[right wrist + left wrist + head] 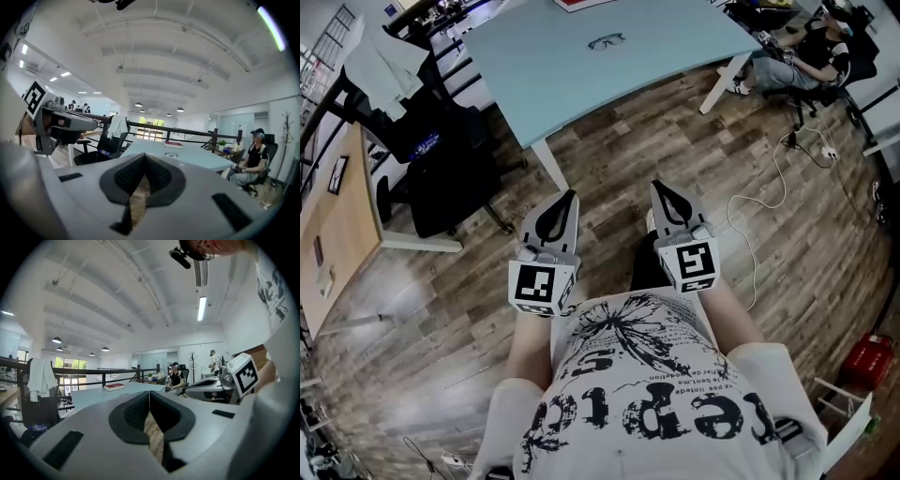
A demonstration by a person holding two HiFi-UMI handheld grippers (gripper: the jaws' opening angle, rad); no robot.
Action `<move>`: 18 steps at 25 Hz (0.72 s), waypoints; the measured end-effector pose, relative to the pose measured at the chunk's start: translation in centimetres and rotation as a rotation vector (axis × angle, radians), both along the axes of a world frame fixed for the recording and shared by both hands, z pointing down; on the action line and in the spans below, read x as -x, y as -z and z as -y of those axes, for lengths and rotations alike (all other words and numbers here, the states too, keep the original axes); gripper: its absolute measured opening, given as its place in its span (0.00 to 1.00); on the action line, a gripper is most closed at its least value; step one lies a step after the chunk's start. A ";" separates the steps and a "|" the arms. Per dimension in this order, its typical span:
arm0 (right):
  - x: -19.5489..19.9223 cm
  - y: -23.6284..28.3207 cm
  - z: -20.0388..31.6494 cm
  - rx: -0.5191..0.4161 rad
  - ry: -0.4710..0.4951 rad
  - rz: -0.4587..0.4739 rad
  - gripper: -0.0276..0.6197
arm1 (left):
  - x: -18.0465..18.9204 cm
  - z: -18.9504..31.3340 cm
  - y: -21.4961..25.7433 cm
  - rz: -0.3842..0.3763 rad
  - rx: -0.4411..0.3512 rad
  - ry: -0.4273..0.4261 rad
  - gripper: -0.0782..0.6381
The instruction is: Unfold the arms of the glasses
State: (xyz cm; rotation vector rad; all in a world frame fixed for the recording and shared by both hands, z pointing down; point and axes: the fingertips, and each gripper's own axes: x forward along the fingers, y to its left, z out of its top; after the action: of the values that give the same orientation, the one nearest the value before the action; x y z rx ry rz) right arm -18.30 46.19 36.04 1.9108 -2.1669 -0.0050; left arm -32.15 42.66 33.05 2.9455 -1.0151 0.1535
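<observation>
Head view: left gripper (570,197) and right gripper (660,187), jaws together and empty, are pointing from mid-frame toward glasses (607,40), seemingly folded, lying upper-centre on the table (694,47); the reach, then opening, is coming next.

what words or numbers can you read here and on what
Nothing reads clearly.
shirt: big black letters and small print, upside down, cannot be read for sure
marker cubes: square code patterns, no words
red book: cover too small to read

red book (174,145), black chair (445,183), seated person (804,58)
</observation>
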 end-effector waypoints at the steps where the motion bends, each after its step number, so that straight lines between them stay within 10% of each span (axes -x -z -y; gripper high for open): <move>1: -1.0 -0.1 1.1 -0.004 0.011 0.000 0.06 | -1.0 1.0 -0.2 0.001 0.001 0.008 0.14; 18: -23.8 -0.2 24.9 0.074 0.210 0.006 0.06 | -24.0 22.8 -0.8 0.018 0.043 0.185 0.14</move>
State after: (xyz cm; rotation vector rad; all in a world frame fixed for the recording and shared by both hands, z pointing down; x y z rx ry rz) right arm 5.49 21.24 36.25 1.6380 -2.3271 0.0420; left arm -8.15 19.91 33.80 2.7973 -1.2626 0.1949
